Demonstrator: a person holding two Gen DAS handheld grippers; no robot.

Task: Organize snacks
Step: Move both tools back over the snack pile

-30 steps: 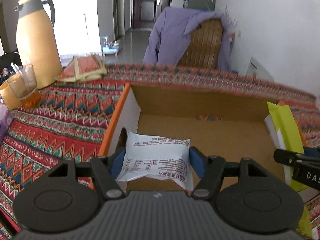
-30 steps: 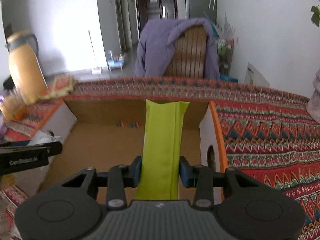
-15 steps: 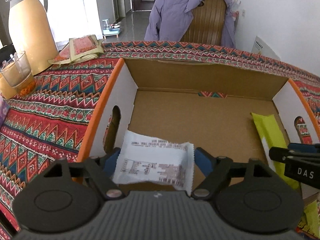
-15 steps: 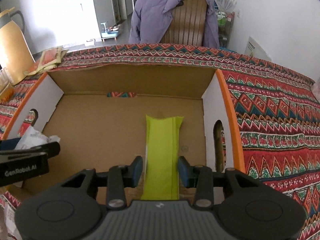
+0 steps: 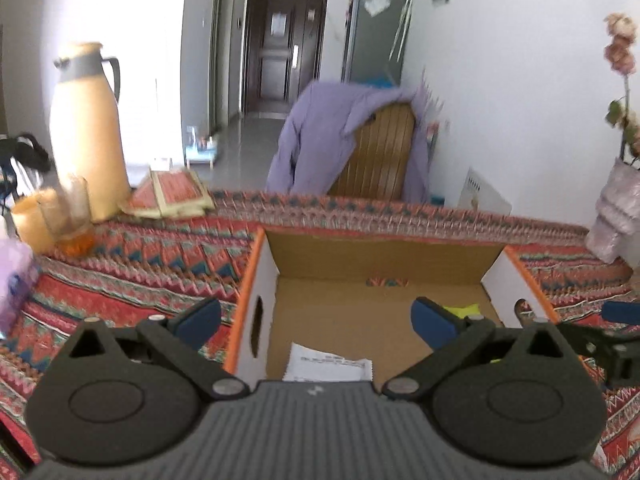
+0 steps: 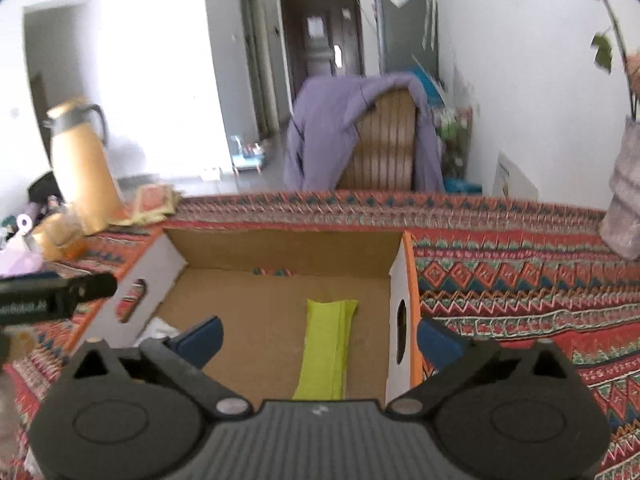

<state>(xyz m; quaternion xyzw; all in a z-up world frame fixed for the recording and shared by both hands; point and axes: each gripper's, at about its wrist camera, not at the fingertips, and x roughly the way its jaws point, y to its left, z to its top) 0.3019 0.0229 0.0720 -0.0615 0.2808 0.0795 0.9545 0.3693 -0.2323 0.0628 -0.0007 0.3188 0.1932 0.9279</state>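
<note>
An open cardboard box (image 5: pixel 376 256) with orange rims stands on the patterned tablecloth; it also shows in the right wrist view (image 6: pixel 280 248). A white snack packet (image 5: pixel 329 367) lies on the box floor near its left wall. A yellow-green snack bar (image 6: pixel 325 348) lies on the floor near the right wall; a bit of it shows in the left wrist view (image 5: pixel 464 309). My left gripper (image 5: pixel 318 322) is open and empty above the box's near edge. My right gripper (image 6: pixel 320 338) is open and empty, raised above the yellow-green bar.
A yellow thermos jug (image 5: pixel 88 136), a glass (image 5: pixel 74 216) and folded red packets (image 5: pixel 172 194) stand at the table's far left. A chair draped with a purple jacket (image 5: pixel 352 140) is behind the table. A vase (image 6: pixel 624 196) stands at the far right.
Both grippers opened and let go of their snacks, which now lie on the box floor. Both grippers then pulled back and up from the box.
</note>
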